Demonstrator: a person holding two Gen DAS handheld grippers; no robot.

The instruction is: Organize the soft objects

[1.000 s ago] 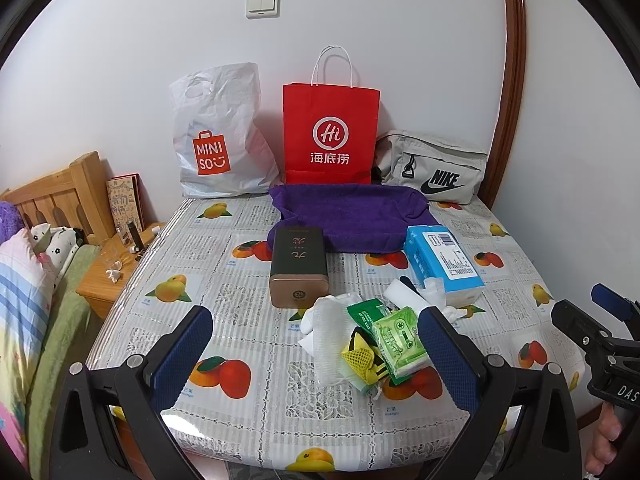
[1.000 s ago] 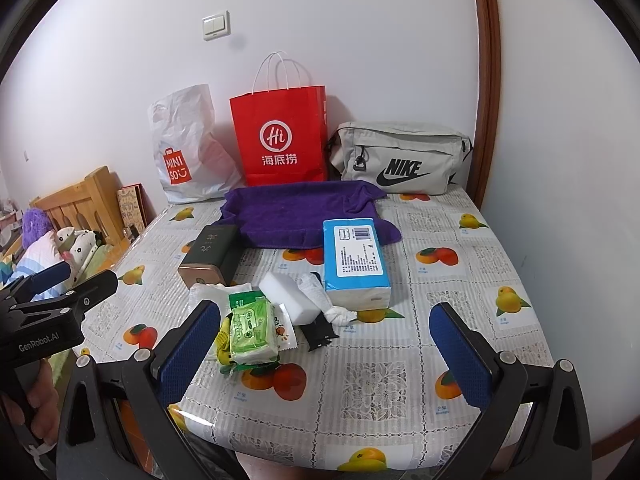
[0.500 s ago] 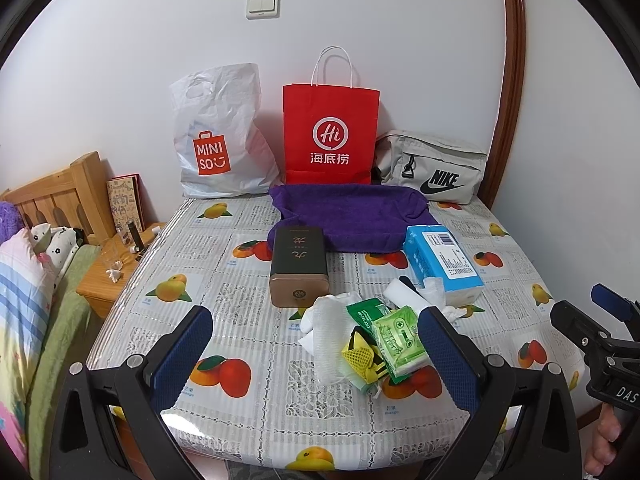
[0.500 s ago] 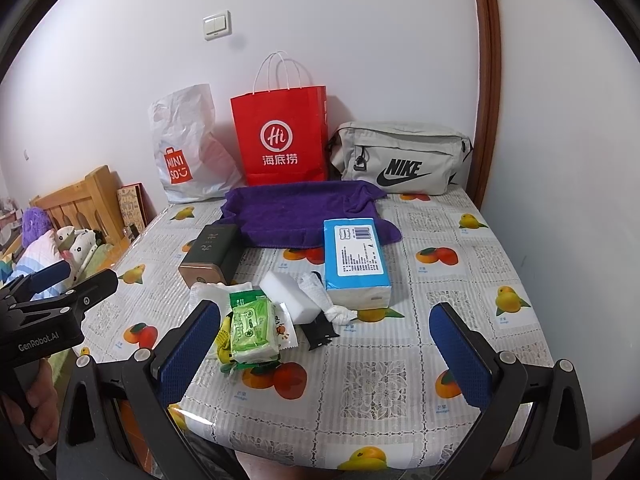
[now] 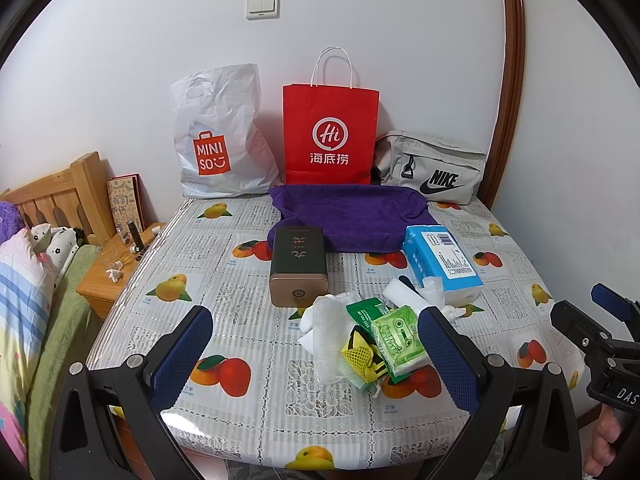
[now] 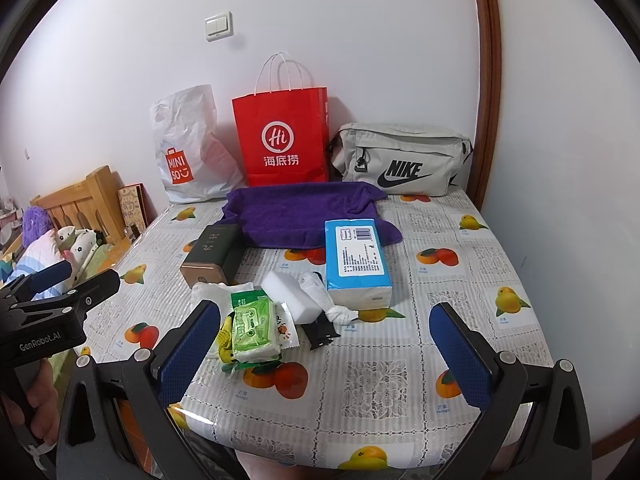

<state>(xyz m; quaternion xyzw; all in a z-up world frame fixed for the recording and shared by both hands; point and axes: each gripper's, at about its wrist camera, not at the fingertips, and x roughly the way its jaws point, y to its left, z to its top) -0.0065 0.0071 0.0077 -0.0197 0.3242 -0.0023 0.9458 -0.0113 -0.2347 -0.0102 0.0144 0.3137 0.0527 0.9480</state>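
Note:
A pile of soft things lies near the table's front: a green wipes pack (image 5: 398, 336) (image 6: 253, 328), a white mesh cloth (image 5: 327, 336), a yellow net (image 5: 356, 354), a white sponge (image 6: 289, 294) and a twisted white cloth (image 6: 326, 300). Behind them are a blue tissue pack (image 5: 440, 262) (image 6: 356, 260) and a purple towel (image 5: 352, 210) (image 6: 300, 208). My left gripper (image 5: 314, 344) hangs open above the front edge, just left of the pile. The right gripper (image 6: 325, 340) is open too, above the front edge with nothing between its fingers.
A dark green and gold tin (image 5: 298, 264) (image 6: 210, 256) lies left of the pile. Along the wall stand a white Miniso bag (image 5: 220, 136), a red paper bag (image 5: 330, 136) and a grey Nike bag (image 6: 400, 160). A bed and wooden nightstand (image 5: 114, 276) are at the left.

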